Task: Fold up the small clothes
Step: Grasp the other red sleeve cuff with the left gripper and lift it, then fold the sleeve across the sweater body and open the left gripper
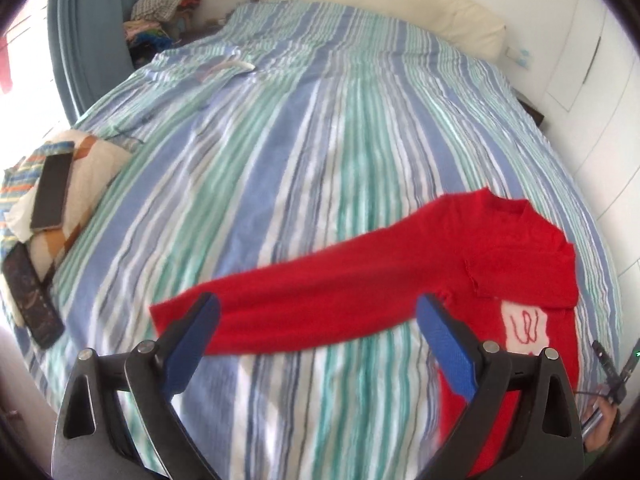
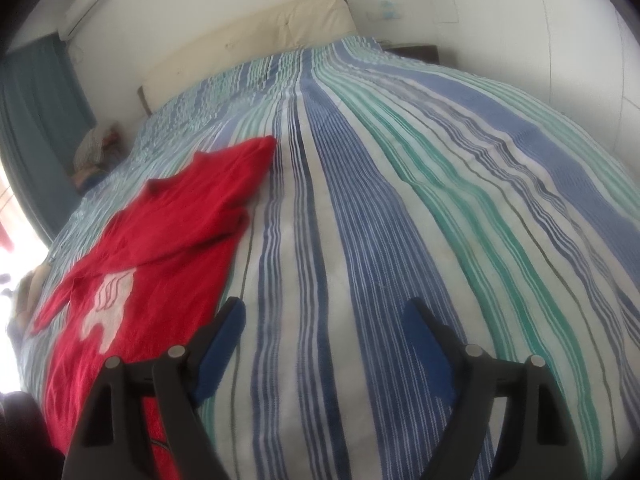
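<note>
No readable text (sweater (image 1: pixel 500 264) motif only squiggles).

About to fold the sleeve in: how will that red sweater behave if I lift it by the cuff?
The red sweater looks like soft knit lying limp on the striped bedspread, so it will probably drape and sag. Its long sleeve likely trails. Probably light; the fuzzy fabric should grip well.

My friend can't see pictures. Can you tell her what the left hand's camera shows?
A red sweater lies on a striped bed, one long sleeve stretched out to the left. The left gripper is open above that sleeve, holding nothing. At the bed's left edge, a phone rests on a cushion.
</note>
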